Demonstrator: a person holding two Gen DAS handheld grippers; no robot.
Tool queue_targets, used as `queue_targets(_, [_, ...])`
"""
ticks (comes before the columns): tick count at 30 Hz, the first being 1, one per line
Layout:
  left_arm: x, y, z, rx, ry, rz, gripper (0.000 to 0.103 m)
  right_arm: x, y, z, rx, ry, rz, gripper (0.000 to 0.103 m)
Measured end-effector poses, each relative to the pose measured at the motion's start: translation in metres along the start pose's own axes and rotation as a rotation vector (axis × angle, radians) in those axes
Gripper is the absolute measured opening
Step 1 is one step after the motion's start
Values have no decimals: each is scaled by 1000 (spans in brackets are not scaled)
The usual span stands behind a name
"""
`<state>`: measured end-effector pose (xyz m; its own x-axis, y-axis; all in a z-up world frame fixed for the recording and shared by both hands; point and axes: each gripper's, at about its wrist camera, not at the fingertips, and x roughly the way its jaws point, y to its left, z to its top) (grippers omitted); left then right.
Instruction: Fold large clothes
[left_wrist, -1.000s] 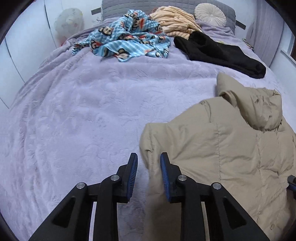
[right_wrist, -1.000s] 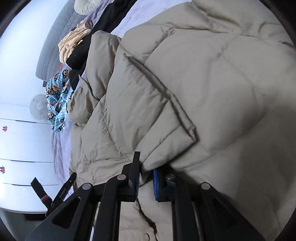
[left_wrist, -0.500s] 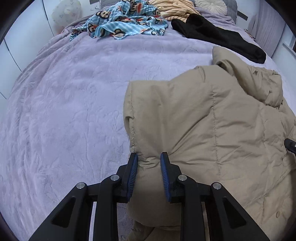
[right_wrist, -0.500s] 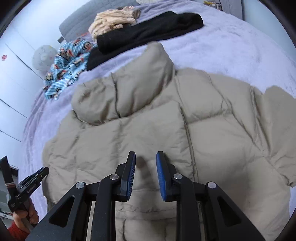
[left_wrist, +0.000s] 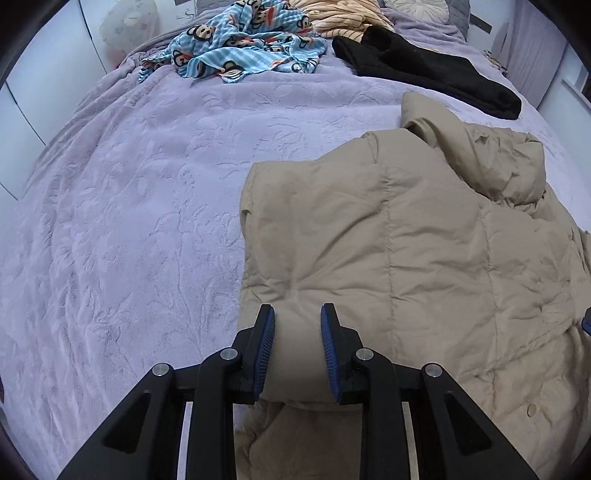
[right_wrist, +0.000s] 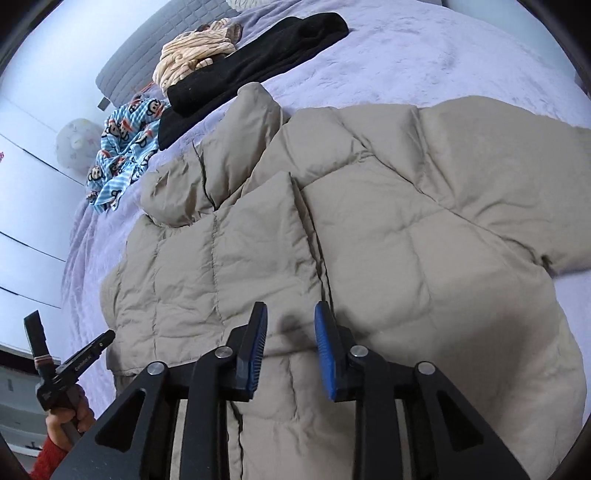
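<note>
A beige quilted puffer jacket (left_wrist: 424, 258) lies on the lilac bedspread (left_wrist: 129, 221), its left sleeve folded over the body. My left gripper (left_wrist: 297, 325) is open, its jaws either side of the folded sleeve's fabric. In the right wrist view the jacket (right_wrist: 388, 240) fills the middle, its collar pointing up-left. My right gripper (right_wrist: 290, 321) is open just above the jacket front, holding nothing. The left gripper (right_wrist: 85, 354) shows at the lower left there, in a hand.
At the head of the bed lie a blue monkey-print cloth (left_wrist: 240, 48), a black garment (left_wrist: 424, 70) and a peach striped cloth (left_wrist: 336, 14). A grey headboard (right_wrist: 147, 51) and white wardrobe doors (right_wrist: 26, 221) stand behind. The bedspread's left half is bare.
The left gripper carried the sleeve over onto the jacket body. The right gripper let go of the jacket fold, opened, and swung round above the jacket front.
</note>
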<state>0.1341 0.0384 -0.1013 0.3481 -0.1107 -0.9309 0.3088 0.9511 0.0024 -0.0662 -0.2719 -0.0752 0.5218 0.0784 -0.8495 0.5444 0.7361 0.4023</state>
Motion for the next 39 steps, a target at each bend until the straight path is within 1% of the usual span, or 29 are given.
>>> queue_targets(2, [-8, -9, -6, 4, 13, -10, 28, -7, -5, -10, 21, 10, 6, 46])
queue_targets(6, [-21, -27, -23, 9, 41, -23, 28, -12, -11, -28, 77, 39, 21, 47])
queue_targets(10, [-30, -42, -40, -3, 71, -44, 28, -17, -18, -44, 101, 57, 20, 47])
queue_targets(12, [-33, -51, -47, 0, 80, -52, 28, -21, -22, -50, 110, 62, 23, 52])
queue_targets(16, [-36, -68, -56, 31, 91, -55, 28, -25, -29, -58, 121, 67, 26, 53])
queue_targets(19, [-38, -80, -60, 39, 97, -96, 28, -28, -35, -61, 134, 74, 39, 53])
queue_targets(21, [-39, -87, -62, 40, 95, -122, 28, -29, -39, -62, 136, 80, 49, 57])
queue_targets(23, [-41, -95, -63, 44, 99, -131, 83, -31, -44, -62, 138, 82, 60, 57])
queue_targets(24, [-44, -98, -64, 37, 86, -127, 103, -33, -46, -62, 141, 82, 64, 57])
queue_targets(25, [-48, -101, -64, 38, 61, -137, 103, -34, -49, -61, 143, 82, 70, 58])
queue_targets(26, [-50, -108, -63, 61, 70, -151, 103, -36, -52, -60, 146, 81, 74, 58])
queue_targets(27, [-50, -115, -62, 79, 79, -148, 103, -37, -55, -60, 150, 79, 77, 58])
queue_targets(30, [-49, -133, -60, 106, 76, -106, 103, -42, -69, -57, 171, 72, 88, 59])
queue_targets(34, [-47, -155, -56, 129, 81, -113, 103, -50, -96, -49, 221, 55, 100, 59])
queue_targets(35, [-45, -161, -55, 134, 94, -127, 103, -55, -105, -45, 236, 38, 102, 66])
queue_targets(36, [-43, -165, -56, 139, 107, -146, 103, -60, -113, -42, 250, 17, 96, 84])
queue_targets(38, [-43, -176, -56, 143, 109, -150, 103, -73, -132, -37, 284, -45, 89, 95])
queue_targets(39, [-42, -181, -55, 149, 108, -151, 103, -79, -142, -33, 302, -67, 93, 95])
